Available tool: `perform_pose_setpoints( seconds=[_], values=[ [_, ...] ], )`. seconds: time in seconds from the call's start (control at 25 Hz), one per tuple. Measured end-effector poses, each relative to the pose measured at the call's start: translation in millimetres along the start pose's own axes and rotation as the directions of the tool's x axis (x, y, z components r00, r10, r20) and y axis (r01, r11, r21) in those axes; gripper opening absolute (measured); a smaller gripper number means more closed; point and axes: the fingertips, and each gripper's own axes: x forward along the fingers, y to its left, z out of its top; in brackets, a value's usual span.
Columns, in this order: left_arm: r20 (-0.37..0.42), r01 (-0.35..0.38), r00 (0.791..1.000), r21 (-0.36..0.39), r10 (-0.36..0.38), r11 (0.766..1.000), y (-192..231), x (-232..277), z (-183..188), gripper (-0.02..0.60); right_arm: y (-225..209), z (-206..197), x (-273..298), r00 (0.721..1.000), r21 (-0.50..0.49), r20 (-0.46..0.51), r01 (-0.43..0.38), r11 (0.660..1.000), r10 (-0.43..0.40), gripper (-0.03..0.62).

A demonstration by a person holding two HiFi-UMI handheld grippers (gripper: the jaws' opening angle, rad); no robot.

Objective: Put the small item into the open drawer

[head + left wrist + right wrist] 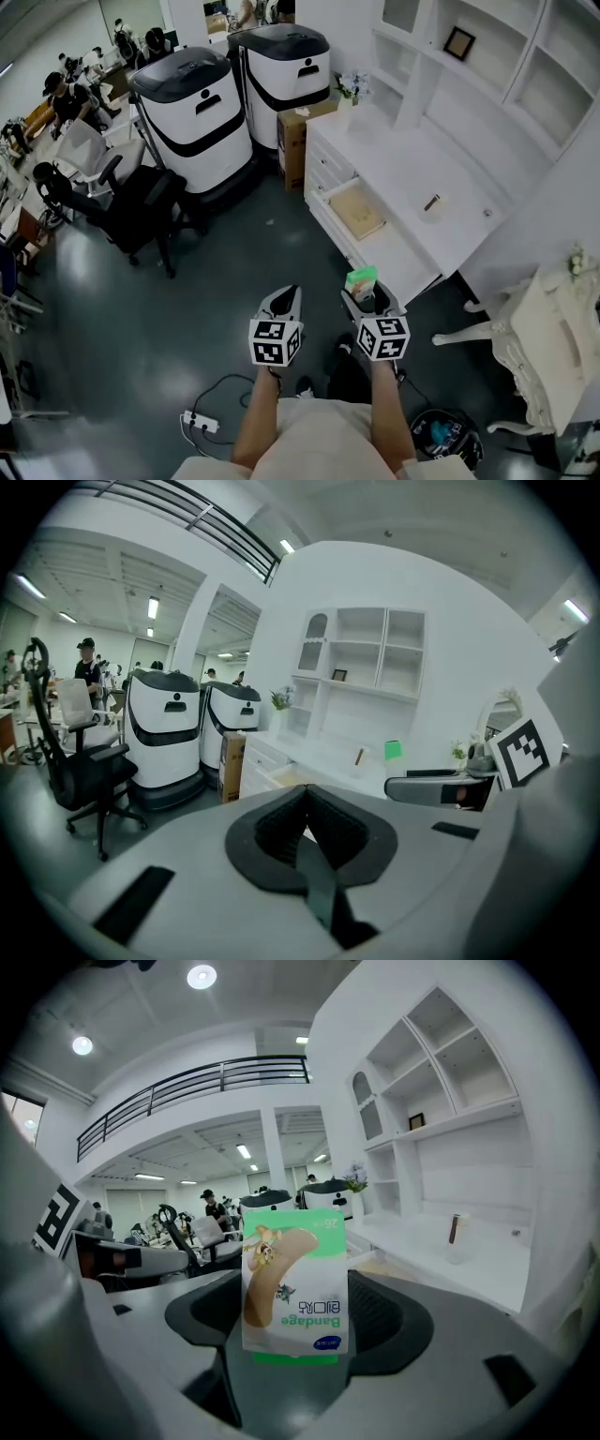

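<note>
My right gripper point(364, 292) is clamped on the box point(362, 280). In the right gripper view the jaws pinch the lower end of the box point(293, 1283), which stands upright between them with its print upside down: a green and white pack with a plaster drawn on it and the word Bandage. My left gripper point(285, 298) hangs just beside it at 9 o'clock; in the left gripper view its jaws are drawn together at the tips with nothing between them. Both grippers are over the dark floor, and the box is clear of the drawer point(330, 195). The drawer stands pulled out of the white counter point(412, 150) at 12 o'clock from the right gripper, its tan inside showing. A small bottle point(432, 202) stands on the counter at 1 o'clock. A black chair point(131, 202) sits well apart at 10 o'clock.
</note>
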Motion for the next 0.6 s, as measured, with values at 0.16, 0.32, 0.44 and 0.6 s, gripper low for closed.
perform_pose_setpoints(
  seconds=[0.16,0.32,0.44,0.6],
  values=[
    [0.0,-0.013,1.0,-0.009,0.013,1.0,21.4,14.1,8.2,0.017,1.0,2.9,30.2,1.0,0.002,-0.014,-0.012,1.0,0.012,0.365],
    [0.005,-0.028,1.0,-0.021,0.028,0.999,43.0,38.4,19.5,0.017,1.0,10.3,65.9,0.999,-0.005,-0.019,-0.035,0.999,0.035,0.365],
    [0.001,-0.034,0.999,-0.01,0.034,0.999,53.6,62.7,32.1,0.017,-8.4,20.2,92.7,0.999,0.001,-0.025,-0.043,0.999,0.043,0.365],
    [-0.005,-0.042,0.999,-0.008,0.042,0.999,69.3,101.3,52.3,0.017,-28.1,39.6,132.8,0.998,0.007,-0.028,-0.048,0.999,0.048,0.365]
  ],
)
